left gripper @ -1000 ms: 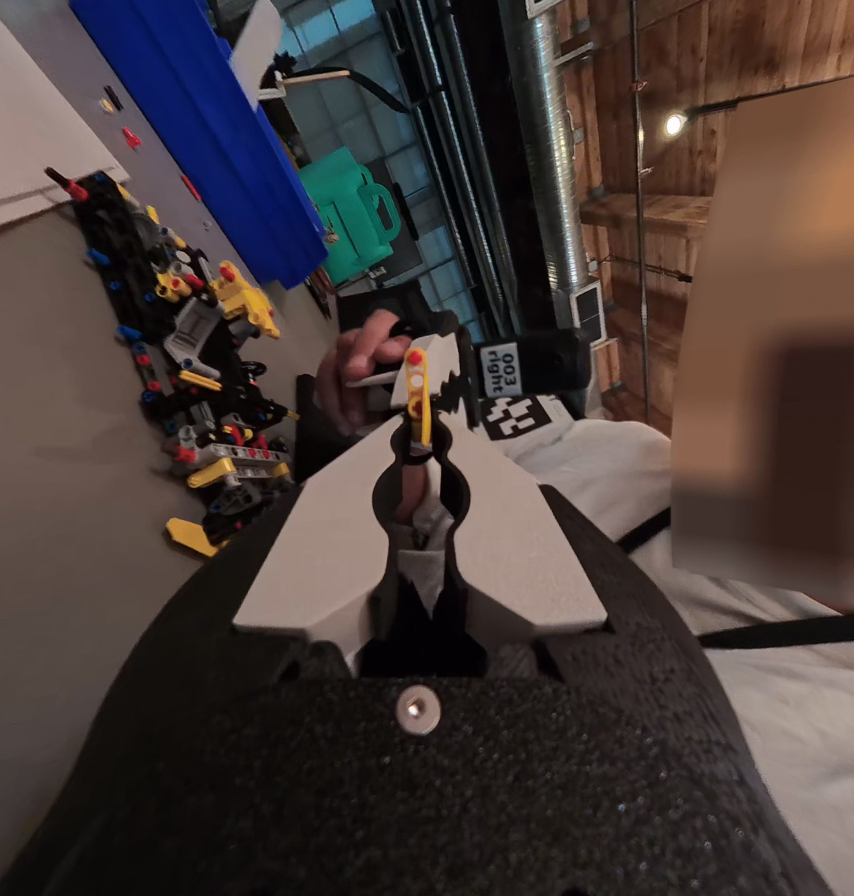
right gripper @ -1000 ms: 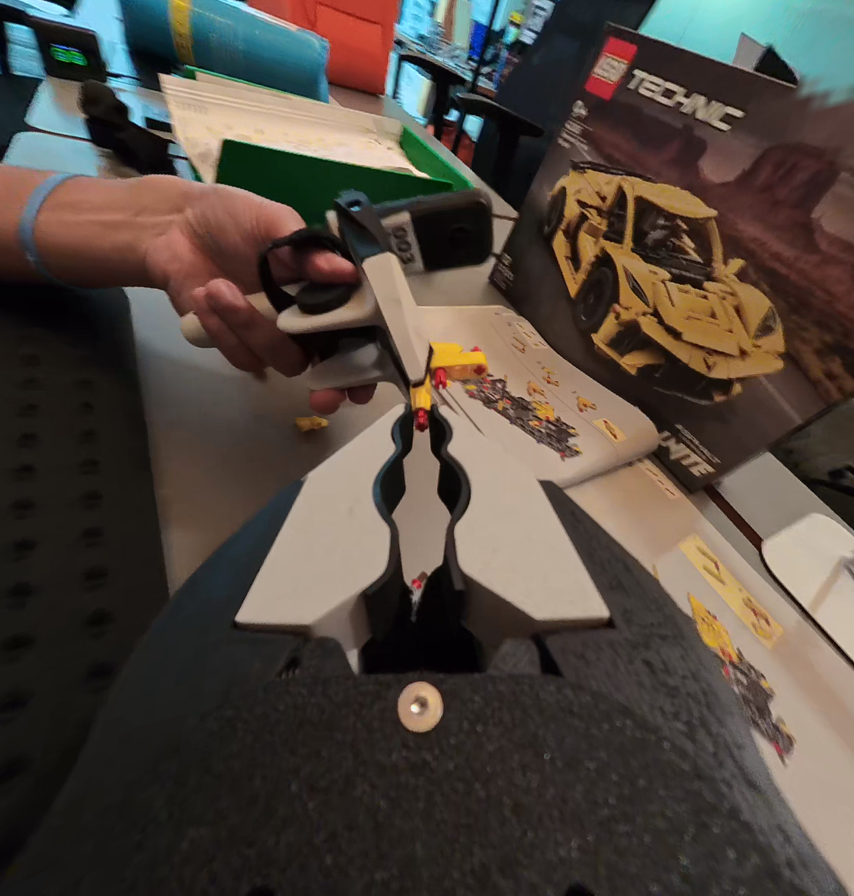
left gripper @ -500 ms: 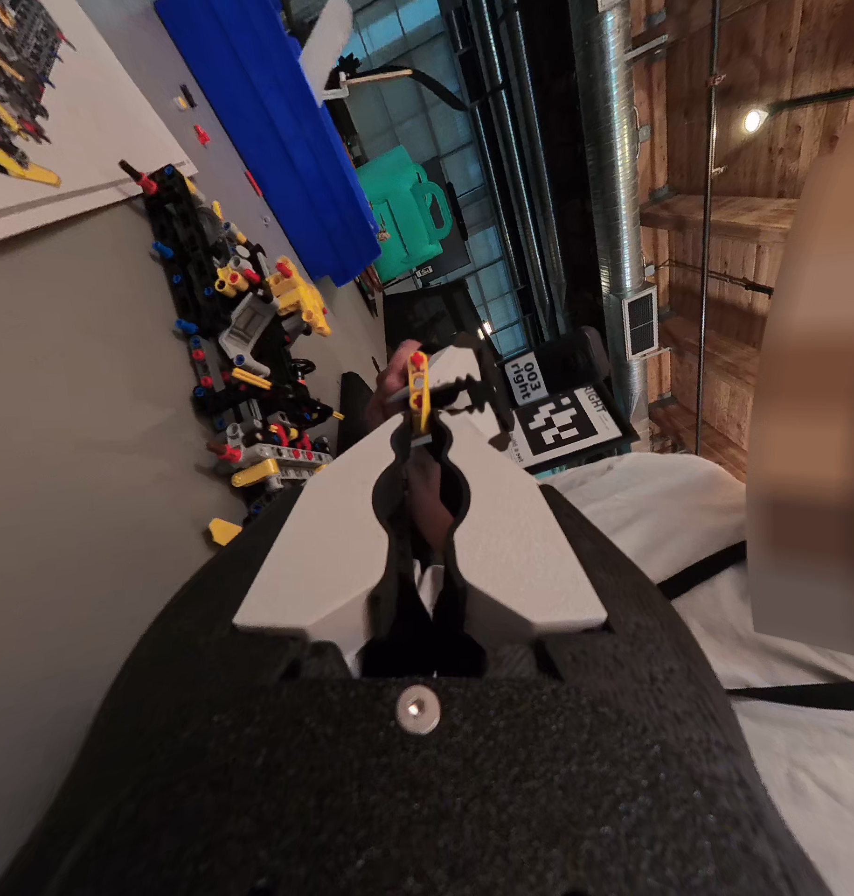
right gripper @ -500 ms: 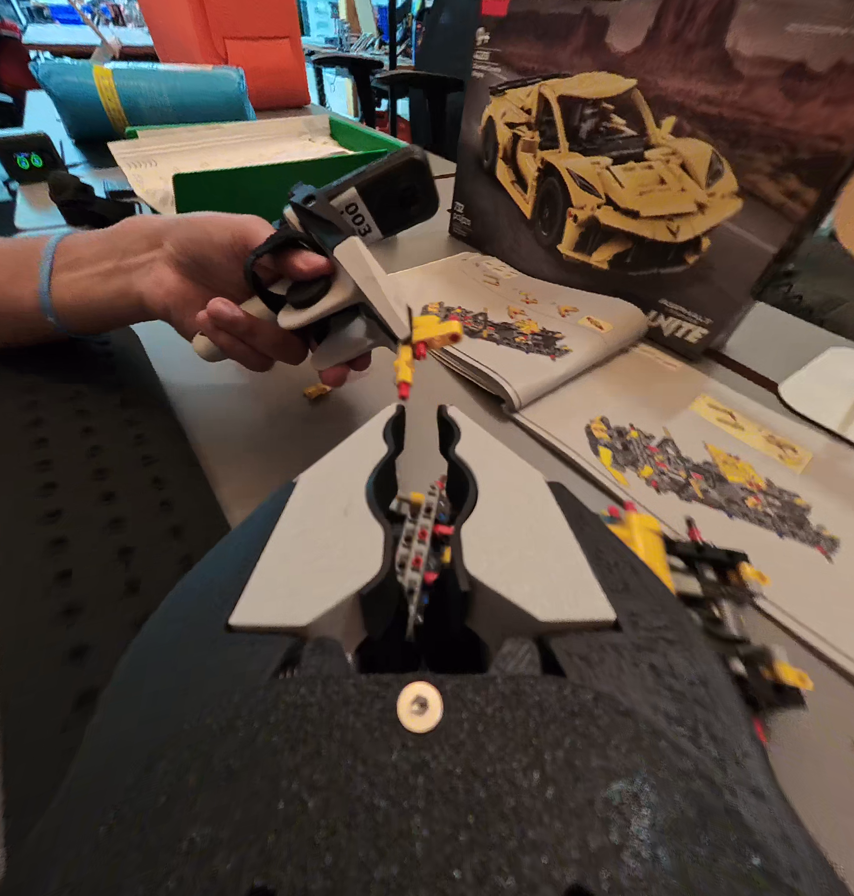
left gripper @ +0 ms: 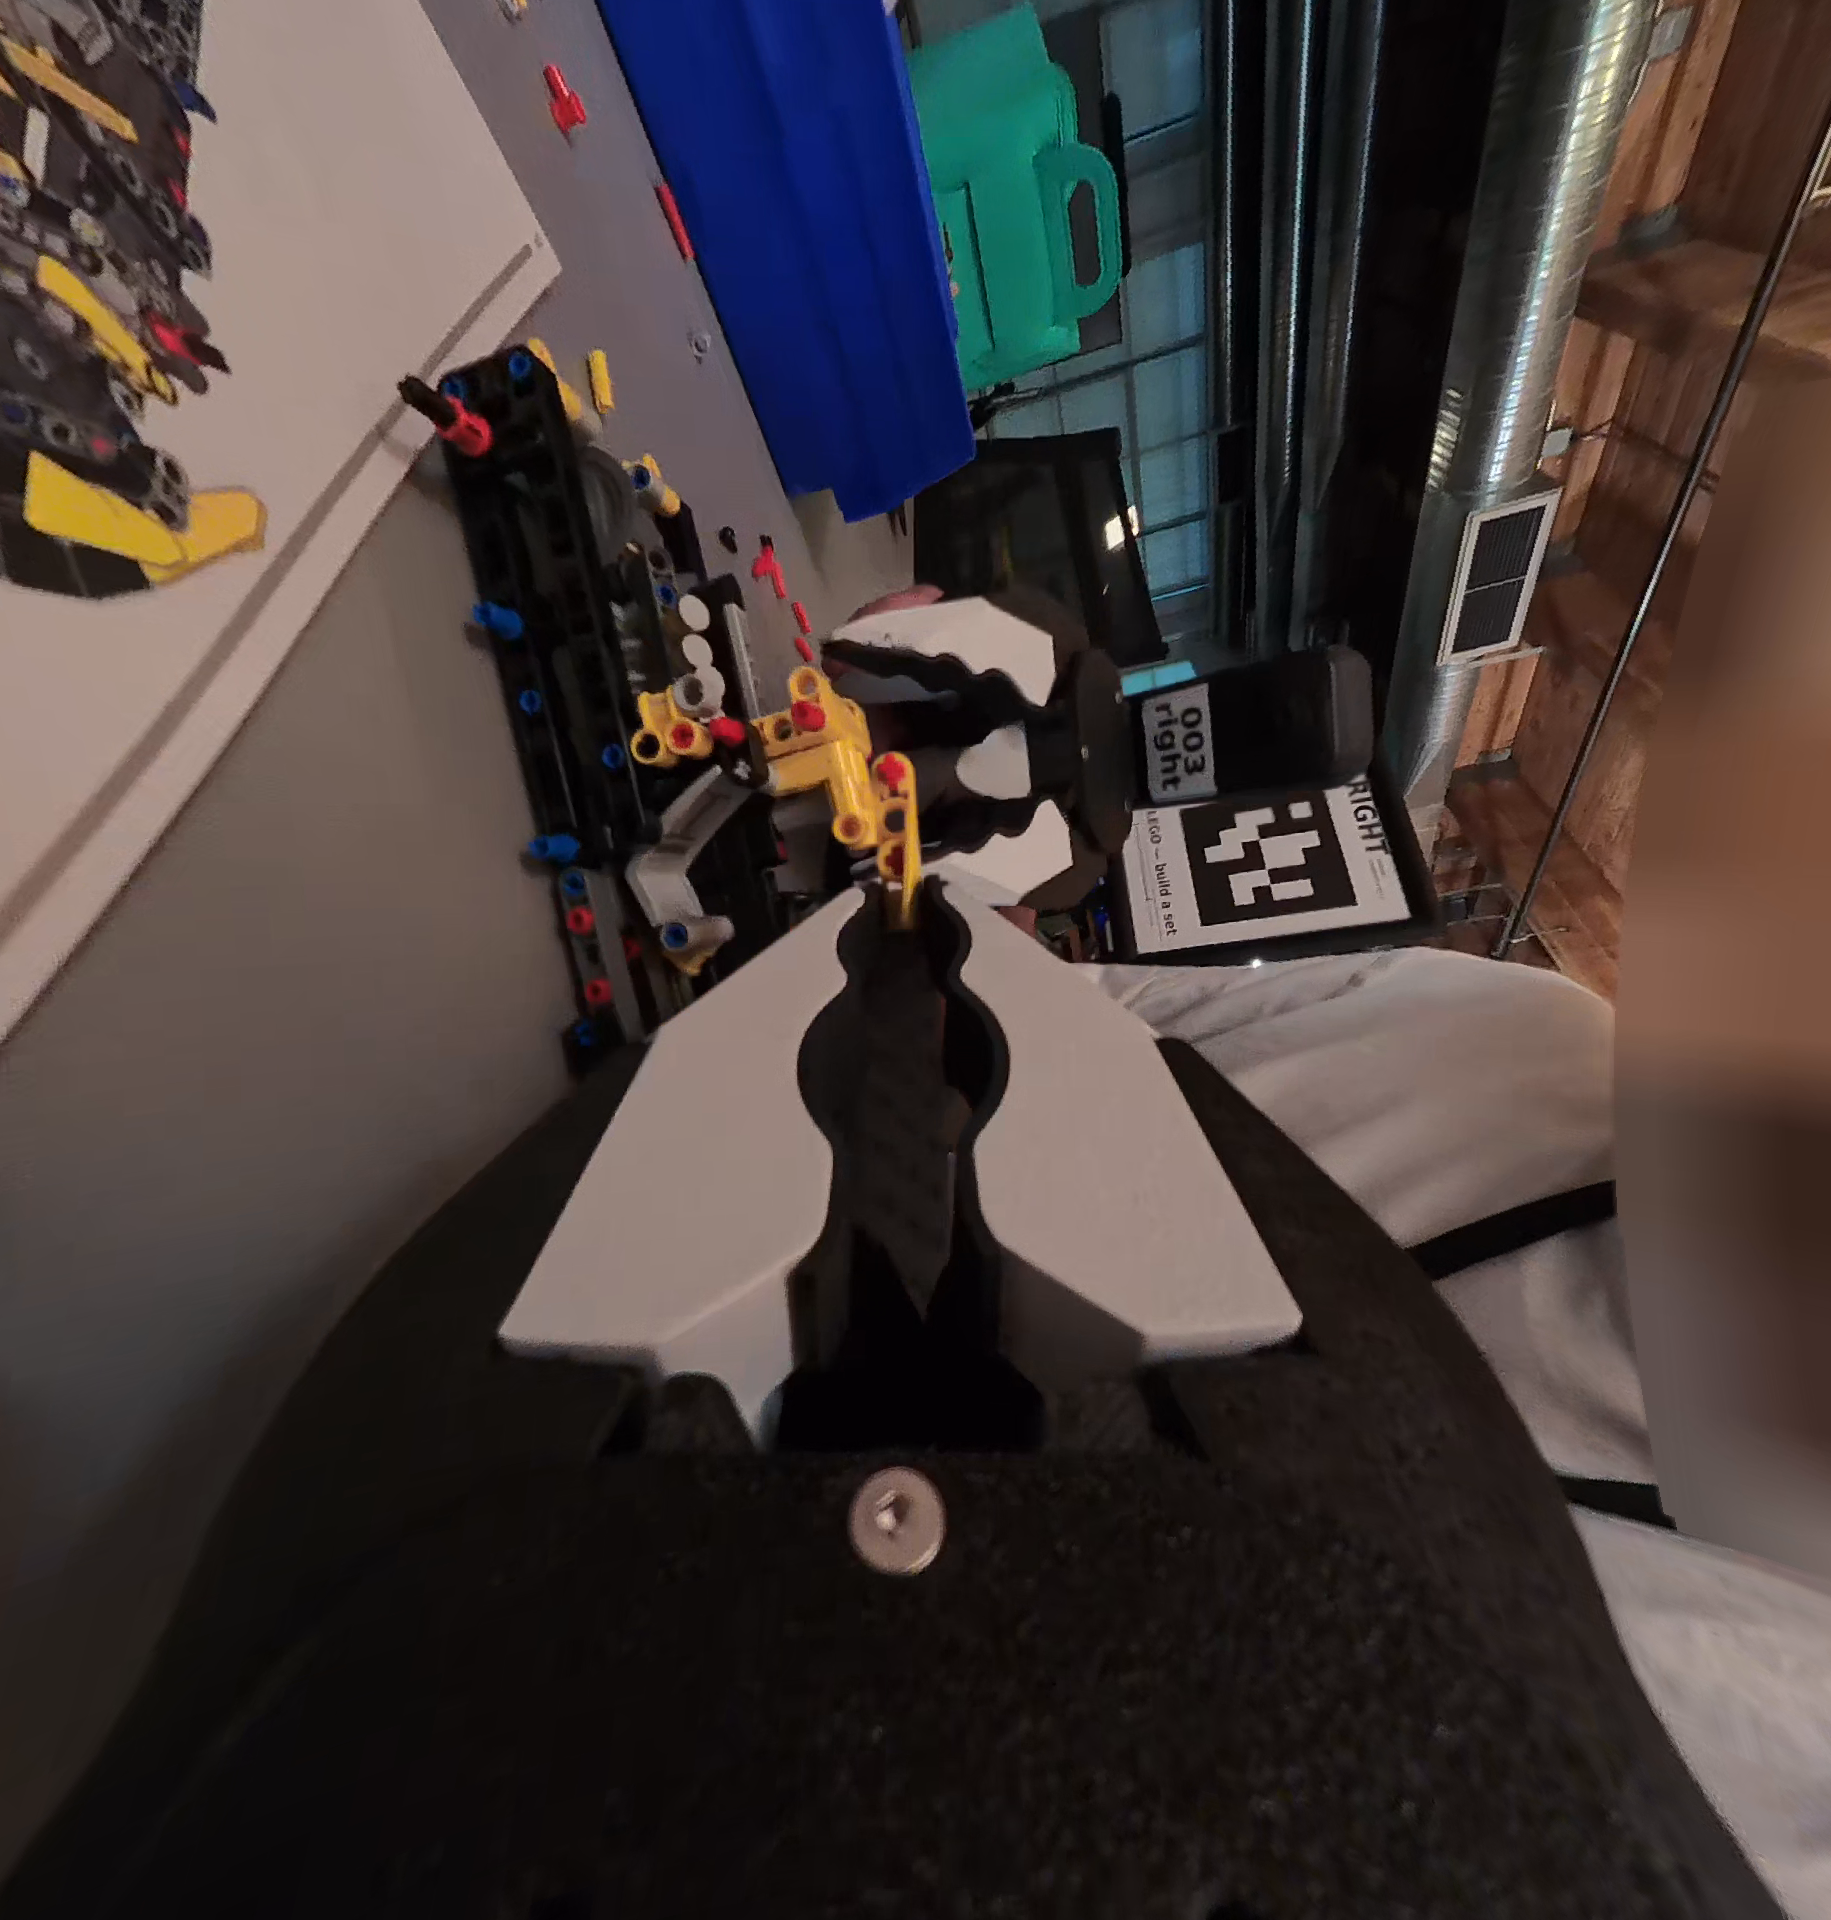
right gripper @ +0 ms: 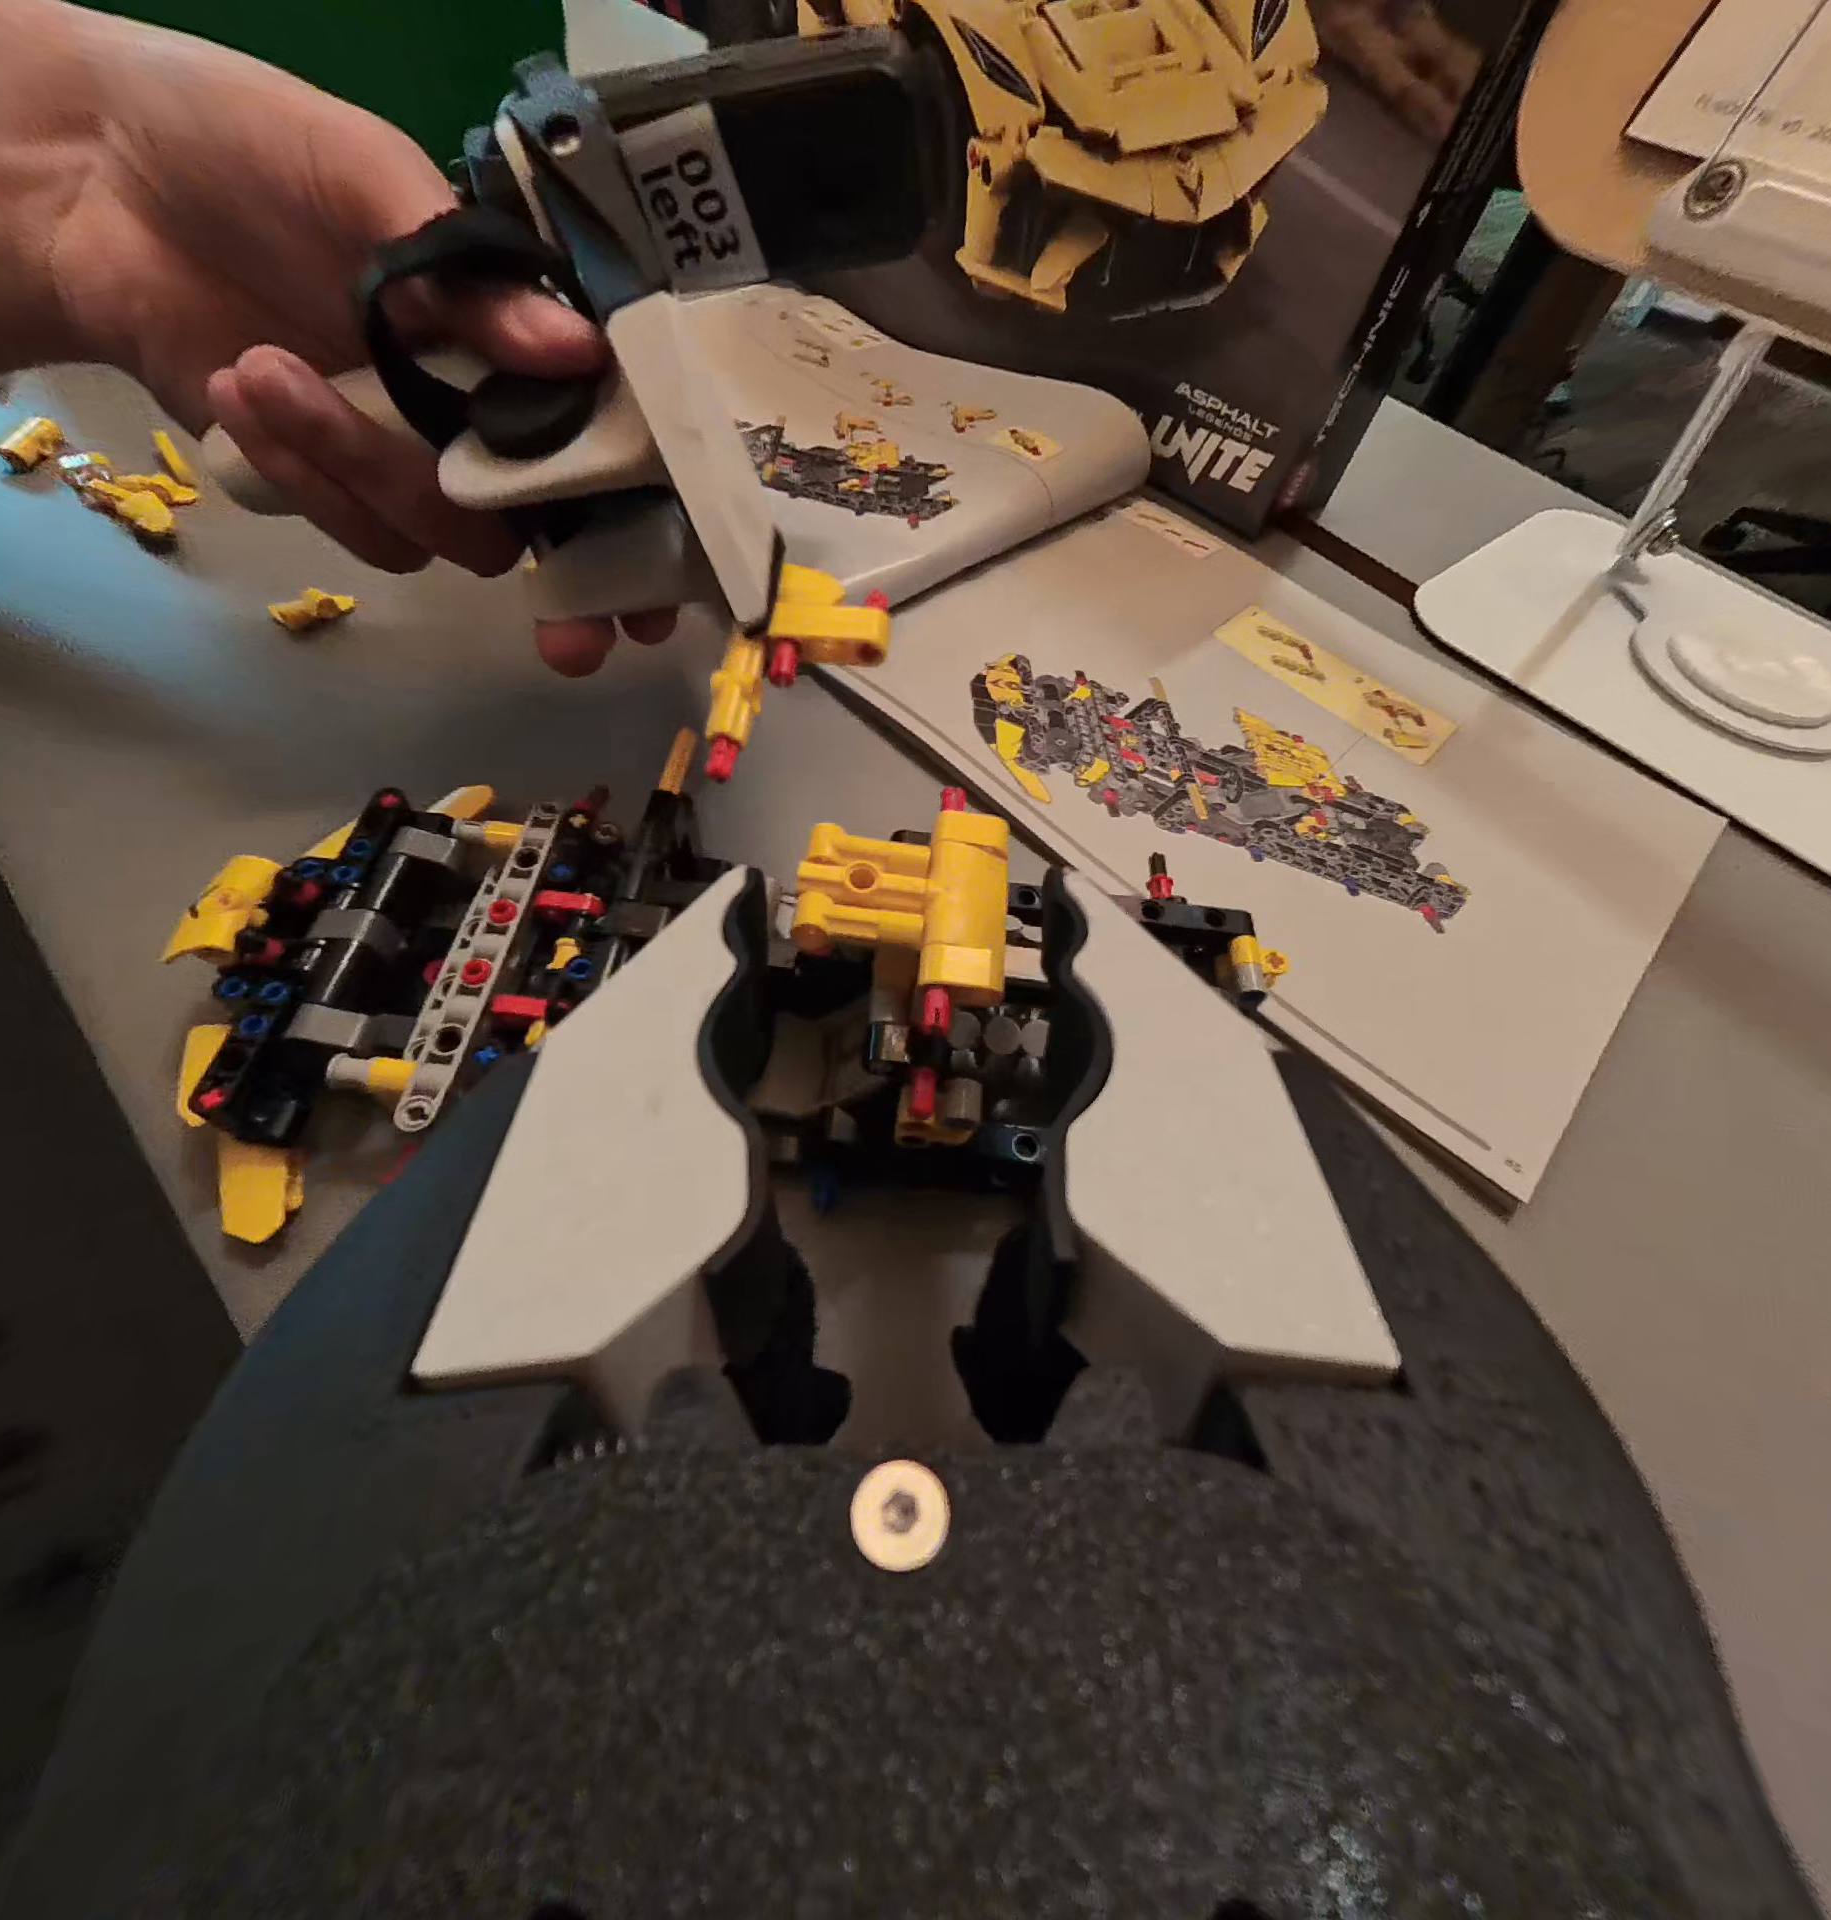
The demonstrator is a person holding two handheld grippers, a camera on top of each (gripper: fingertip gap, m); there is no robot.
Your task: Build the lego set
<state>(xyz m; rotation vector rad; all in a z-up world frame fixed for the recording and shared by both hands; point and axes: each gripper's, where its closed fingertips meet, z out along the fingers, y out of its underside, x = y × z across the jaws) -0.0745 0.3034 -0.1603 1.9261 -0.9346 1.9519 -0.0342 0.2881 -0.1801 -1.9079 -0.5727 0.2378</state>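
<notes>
Left hand-held gripper point(right gripper: 755, 613) pinched tight on a small yellow sub-assembly point(right gripper: 786, 655) with red pins, held in the air above the half-built chassis point(right gripper: 495, 956) lying on the grey surface point(right gripper: 142, 727); right hand-held gripper point(right gripper: 900, 904) spread wide and empty, jaws either side of the yellow block point(right gripper: 921, 904) on that chassis. Best done by bracing the chassis with the right first, then lowering the piece squarely, red pins lined up with what are probably matching holes, hard to make out here. Worth checking against the open instruction booklet point(right gripper: 1254, 831) just beside before pressing home.

Left claw point(left gripper: 900, 902) pinched closed, raised; right claw point(right gripper: 906, 904) spread wide, angled downward.
</notes>
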